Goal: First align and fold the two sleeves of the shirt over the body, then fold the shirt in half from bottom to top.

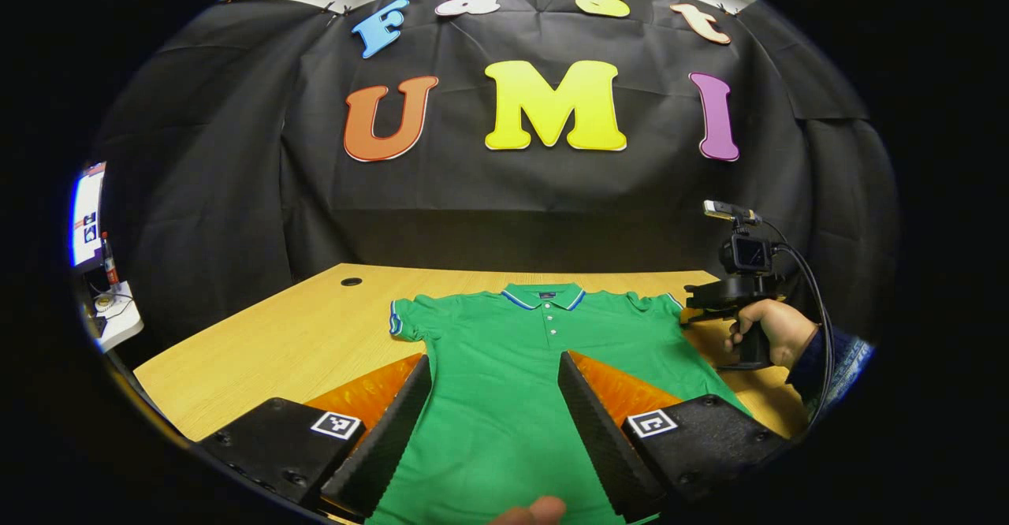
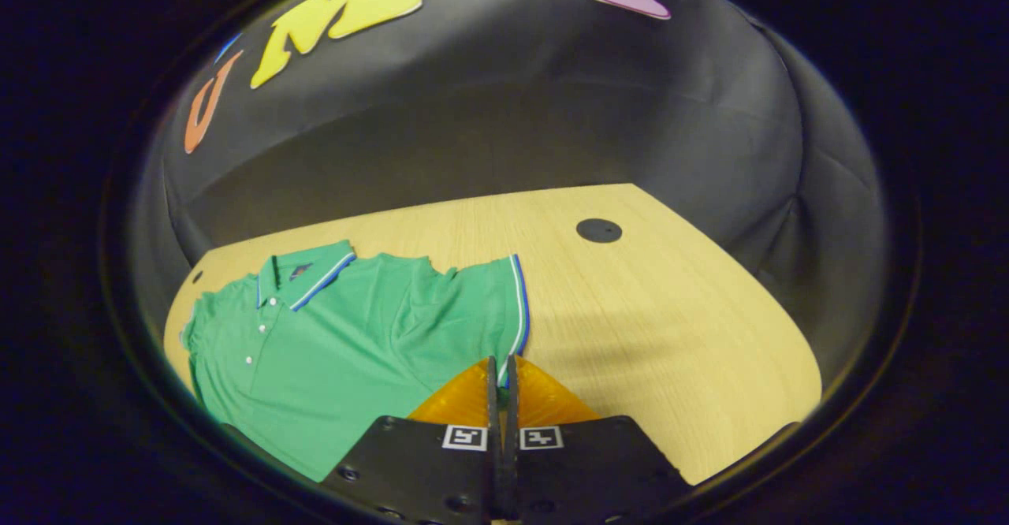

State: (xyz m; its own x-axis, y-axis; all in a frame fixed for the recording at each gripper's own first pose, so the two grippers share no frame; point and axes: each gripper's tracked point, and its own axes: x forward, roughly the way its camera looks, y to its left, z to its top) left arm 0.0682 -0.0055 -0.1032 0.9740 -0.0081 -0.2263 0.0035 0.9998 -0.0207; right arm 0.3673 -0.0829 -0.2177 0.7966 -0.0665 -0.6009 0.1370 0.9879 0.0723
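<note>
The left gripper hangs wide apart above the green short-sleeved polo shirt, spread flat on the light wooden table ahead of it. The right gripper is pinched together at the blue-trimmed sleeve hem; whether cloth is caught, I cannot tell. No fold looks made yet: both sleeves and the bottom-to-top fold remain.

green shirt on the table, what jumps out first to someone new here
The green polo shirt lies flat and face up across the wooden table, both sleeves unfolded. The left gripper hovers open over its body, while the right gripper is closed at the edge of the right sleeve.
</note>
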